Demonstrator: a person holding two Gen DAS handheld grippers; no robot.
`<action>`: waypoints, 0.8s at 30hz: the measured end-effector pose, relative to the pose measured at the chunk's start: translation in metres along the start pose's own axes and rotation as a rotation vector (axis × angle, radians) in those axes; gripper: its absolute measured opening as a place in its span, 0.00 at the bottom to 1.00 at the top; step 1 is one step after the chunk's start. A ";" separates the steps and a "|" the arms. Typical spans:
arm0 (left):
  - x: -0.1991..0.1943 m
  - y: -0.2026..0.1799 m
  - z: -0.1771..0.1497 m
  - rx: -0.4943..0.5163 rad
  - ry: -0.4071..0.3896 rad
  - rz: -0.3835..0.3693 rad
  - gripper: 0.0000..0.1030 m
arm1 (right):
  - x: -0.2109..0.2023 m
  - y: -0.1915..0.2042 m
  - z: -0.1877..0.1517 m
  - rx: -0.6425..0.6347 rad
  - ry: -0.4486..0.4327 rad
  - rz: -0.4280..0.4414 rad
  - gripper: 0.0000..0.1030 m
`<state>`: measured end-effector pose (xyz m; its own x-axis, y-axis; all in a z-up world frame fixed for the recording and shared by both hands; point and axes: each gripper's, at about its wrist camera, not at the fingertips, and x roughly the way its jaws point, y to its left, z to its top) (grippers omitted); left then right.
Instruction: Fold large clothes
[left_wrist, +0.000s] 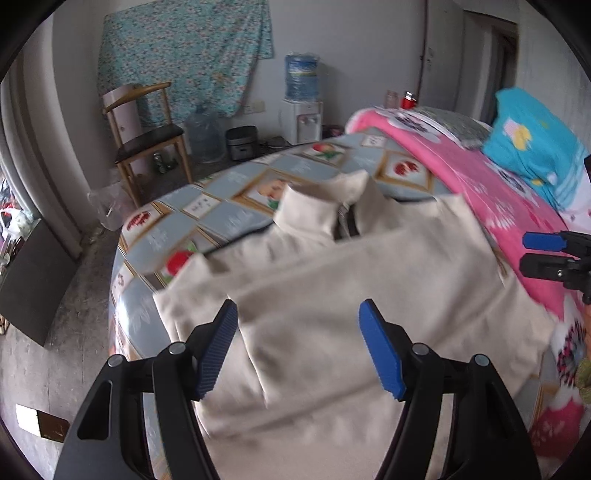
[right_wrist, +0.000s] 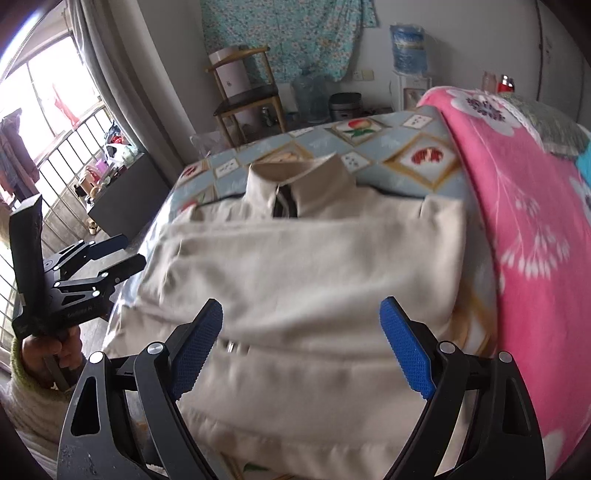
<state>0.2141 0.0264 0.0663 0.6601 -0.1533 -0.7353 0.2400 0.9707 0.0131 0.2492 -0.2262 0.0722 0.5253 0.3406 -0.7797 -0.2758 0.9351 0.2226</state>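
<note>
The jacket (right_wrist: 306, 266) lies on the bed (right_wrist: 402, 147), collar far, sleeves seemingly folded in across the front, so a final fold looks left; left gripper (left_wrist: 298, 349) and right gripper (right_wrist: 301, 349) hover wide, empty.

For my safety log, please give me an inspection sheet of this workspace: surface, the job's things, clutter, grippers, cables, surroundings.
Surface: bed with fruit-print sheet.
Job's things: cream zip-collar garment lying partly folded, collar toward the far side.
Clutter: pink floral blanket and blue pillow beside the garment.
Grippers: left gripper open above the garment; right gripper open, holding nothing.
Cables: nothing seen.
Surroundings: wooden chair, water dispenser, floral cloth on the wall, barred window.
</note>
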 end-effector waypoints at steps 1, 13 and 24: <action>0.004 0.004 0.008 -0.015 -0.003 0.000 0.65 | 0.003 -0.004 0.010 0.000 0.008 0.004 0.81; 0.106 0.023 0.102 -0.112 0.047 -0.019 0.64 | 0.100 -0.053 0.139 0.118 0.108 0.111 0.81; 0.229 0.029 0.138 -0.174 0.221 -0.103 0.57 | 0.234 -0.074 0.198 0.138 0.265 0.046 0.62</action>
<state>0.4706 -0.0056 -0.0084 0.4631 -0.2271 -0.8567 0.1592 0.9722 -0.1717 0.5518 -0.1958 -0.0111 0.2816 0.3629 -0.8883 -0.1730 0.9298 0.3250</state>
